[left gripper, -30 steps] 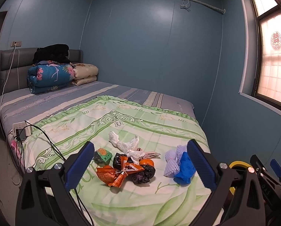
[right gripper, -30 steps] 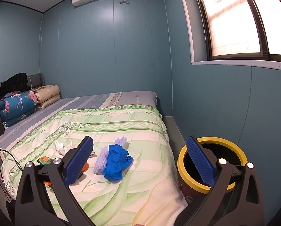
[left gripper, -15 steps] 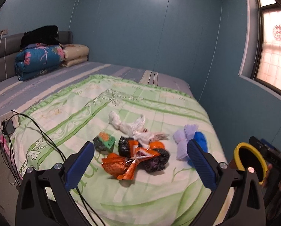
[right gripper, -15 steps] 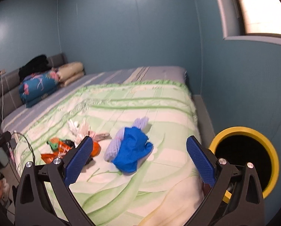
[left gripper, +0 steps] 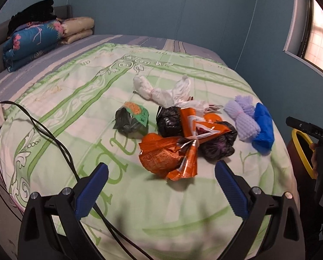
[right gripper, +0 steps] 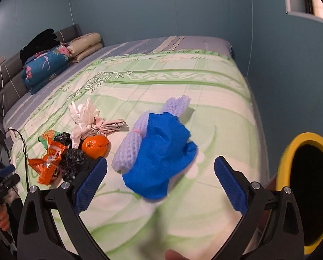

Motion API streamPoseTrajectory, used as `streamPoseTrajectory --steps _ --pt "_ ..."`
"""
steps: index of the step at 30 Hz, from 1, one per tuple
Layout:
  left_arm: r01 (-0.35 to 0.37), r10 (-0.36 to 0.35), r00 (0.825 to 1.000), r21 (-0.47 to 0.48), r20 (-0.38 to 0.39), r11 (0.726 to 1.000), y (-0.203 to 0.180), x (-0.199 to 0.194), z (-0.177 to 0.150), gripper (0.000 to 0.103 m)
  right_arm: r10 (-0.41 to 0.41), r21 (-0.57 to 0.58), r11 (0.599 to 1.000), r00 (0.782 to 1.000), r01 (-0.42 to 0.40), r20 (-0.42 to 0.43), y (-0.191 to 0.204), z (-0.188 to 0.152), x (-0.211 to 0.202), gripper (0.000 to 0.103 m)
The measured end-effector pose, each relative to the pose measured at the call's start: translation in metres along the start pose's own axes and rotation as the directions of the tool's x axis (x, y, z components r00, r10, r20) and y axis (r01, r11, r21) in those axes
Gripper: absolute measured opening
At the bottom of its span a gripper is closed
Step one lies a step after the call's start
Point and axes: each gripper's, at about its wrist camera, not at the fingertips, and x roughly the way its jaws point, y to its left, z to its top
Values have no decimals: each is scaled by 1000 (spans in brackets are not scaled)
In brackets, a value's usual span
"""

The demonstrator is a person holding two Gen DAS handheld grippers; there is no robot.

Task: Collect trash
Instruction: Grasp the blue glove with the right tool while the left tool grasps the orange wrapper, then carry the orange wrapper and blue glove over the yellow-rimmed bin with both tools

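Trash lies in a cluster on the green bedspread (left gripper: pixel 74 99). My left gripper (left gripper: pixel 161 191) is open just short of an orange snack wrapper (left gripper: pixel 170 156), with black bags (left gripper: pixel 169 121) and a green-labelled dark bag (left gripper: pixel 131 119) behind it. White plastic (left gripper: pixel 161 91) lies further back. My right gripper (right gripper: pixel 160 185) is open above a blue bag (right gripper: pixel 161 158) tied to lilac foam netting (right gripper: pixel 131 147). An orange fruit (right gripper: pixel 95 146) sits left of them. A yellow-rimmed bin (right gripper: pixel 291 151) stands beside the bed at right.
Folded quilts (left gripper: pixel 38 36) and black clothing are stacked at the bed's head. A black cable (left gripper: pixel 51 138) runs over the bed's left edge to a power strip. The blue wall and a window are close on the right.
Both grippers have tilted down and moved closer to the trash on the bed. The jaws stay open. Nothing was picked up.
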Motion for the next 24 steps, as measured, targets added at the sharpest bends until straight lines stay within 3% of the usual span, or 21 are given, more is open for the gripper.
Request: streamPoseTrajectory --steps 6,10,14,18,20,24 --pt "73 -74 997 -9 -14 997 8 26 14 95 41 67 997 998 -37 -56 -12 16 34 95" --pt "132 -132 991 -33 -6 991 17 37 21 95 54 93 995 994 -45 -97 -18 23 52 83" --pt "176 -177 984 -32 -29 984 17 49 21 90 86 112 991 988 -72 -125 -18 21 63 82" --pt "205 -206 976 -24 -71 979 13 63 19 73 95 136 988 984 -74 -154 -22 16 78 75" --pt "213 -214 971 -24 -102 977 9 72 17 60 94 151 986 980 -68 -174 -25 14 84 58" --pt "219 -218 969 1 -113 976 -1 76 13 41 132 170 980 974 -101 -185 -26 8 86 38"
